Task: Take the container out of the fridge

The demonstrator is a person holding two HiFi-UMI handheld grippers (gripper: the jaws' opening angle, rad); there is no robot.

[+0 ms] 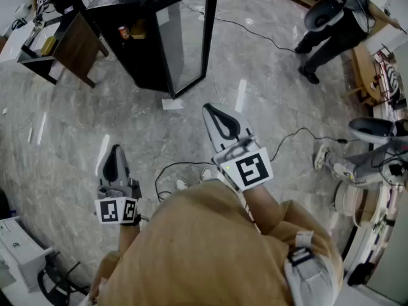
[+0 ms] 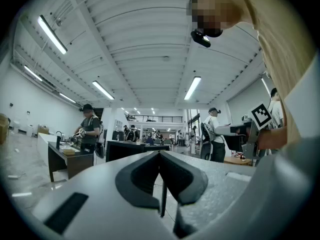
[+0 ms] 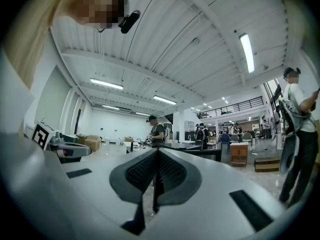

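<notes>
A grey marble floor (image 1: 64, 145) spreads wide, with a black cable (image 1: 261, 36) trailing over it and a white slip of paper (image 1: 172, 104) lying flat. A dark wooden desk (image 1: 70, 46) stands far left. A person in dark trousers (image 1: 331, 34) stands well apart, far right. Strip lights (image 2: 52, 34) line the ribbed ceiling (image 2: 150, 44).

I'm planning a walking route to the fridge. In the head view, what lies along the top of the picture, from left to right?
Dark desk → black fridge → its open glass door → standing person.
</notes>
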